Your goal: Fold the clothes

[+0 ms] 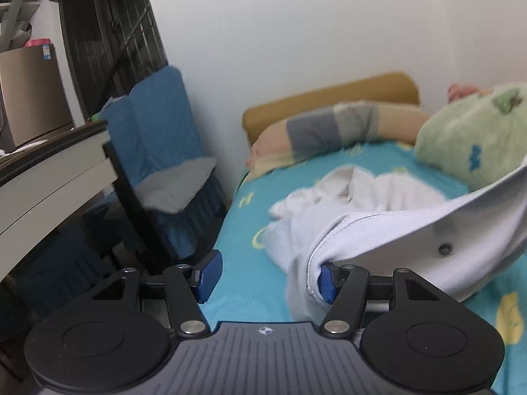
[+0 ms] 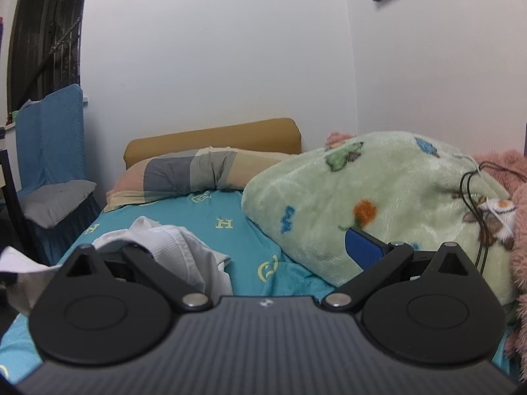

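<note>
White clothing lies crumpled on the bed, on the turquoise sheet with yellow letters, in the near left part of the mattress as the right camera looks at it. The left gripper has its fingers spread apart; one stitched hem of the cloth drapes over the right finger and hangs beside it, but the two pads do not press on it, so nothing is grasped there. The right gripper is also released: its right finger stands far out in front of the green fleece blanket, and its left finger is mostly hidden behind the white fabric, which lies just before it. I judge the garment to be light, soft and limp, maybe a knit cotton; it will sag and bunch as soon as it is lifted, and it gives no resistance. A small dark stud or button shows on the piece near the left gripper. The double-stitched hem looks like the best place to take hold, because it is thicker and will not slip so easily; each gripper should take one corner of the same edge so the cloth spreads flat. The pillow and the blanket are close, so there is not much free sheet for spreading.
</note>
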`<act>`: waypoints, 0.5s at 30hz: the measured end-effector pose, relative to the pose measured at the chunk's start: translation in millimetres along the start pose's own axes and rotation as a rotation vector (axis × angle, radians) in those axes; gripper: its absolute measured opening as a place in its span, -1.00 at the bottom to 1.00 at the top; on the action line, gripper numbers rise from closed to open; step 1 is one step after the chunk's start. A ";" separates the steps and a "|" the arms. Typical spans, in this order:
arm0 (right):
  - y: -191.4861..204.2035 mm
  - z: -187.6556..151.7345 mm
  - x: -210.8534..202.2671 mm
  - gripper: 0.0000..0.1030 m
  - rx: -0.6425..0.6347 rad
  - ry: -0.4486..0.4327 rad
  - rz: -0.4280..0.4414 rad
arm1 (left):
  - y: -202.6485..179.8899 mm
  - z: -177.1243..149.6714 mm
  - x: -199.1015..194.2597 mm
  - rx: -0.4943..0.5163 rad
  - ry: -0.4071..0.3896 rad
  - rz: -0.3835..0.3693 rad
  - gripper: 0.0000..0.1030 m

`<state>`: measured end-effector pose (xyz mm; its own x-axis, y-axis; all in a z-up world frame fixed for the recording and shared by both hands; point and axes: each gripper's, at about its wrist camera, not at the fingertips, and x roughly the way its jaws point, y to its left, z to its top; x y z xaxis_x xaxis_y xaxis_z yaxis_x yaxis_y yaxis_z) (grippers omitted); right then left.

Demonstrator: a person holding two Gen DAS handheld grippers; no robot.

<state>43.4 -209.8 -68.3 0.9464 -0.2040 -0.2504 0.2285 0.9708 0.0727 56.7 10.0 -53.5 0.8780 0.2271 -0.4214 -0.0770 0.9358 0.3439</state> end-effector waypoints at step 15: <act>1.6 -32.0 18.6 1.00 -0.041 0.233 -0.086 | 62.4 17.3 -42.6 -0.255 -0.124 0.056 0.42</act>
<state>54.1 -208.0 -103.7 0.8449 -0.2559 -0.4697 0.2916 0.9565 0.0035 22.7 54.0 0.5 0.9188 0.2602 -0.2968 -0.2293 0.9639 0.1353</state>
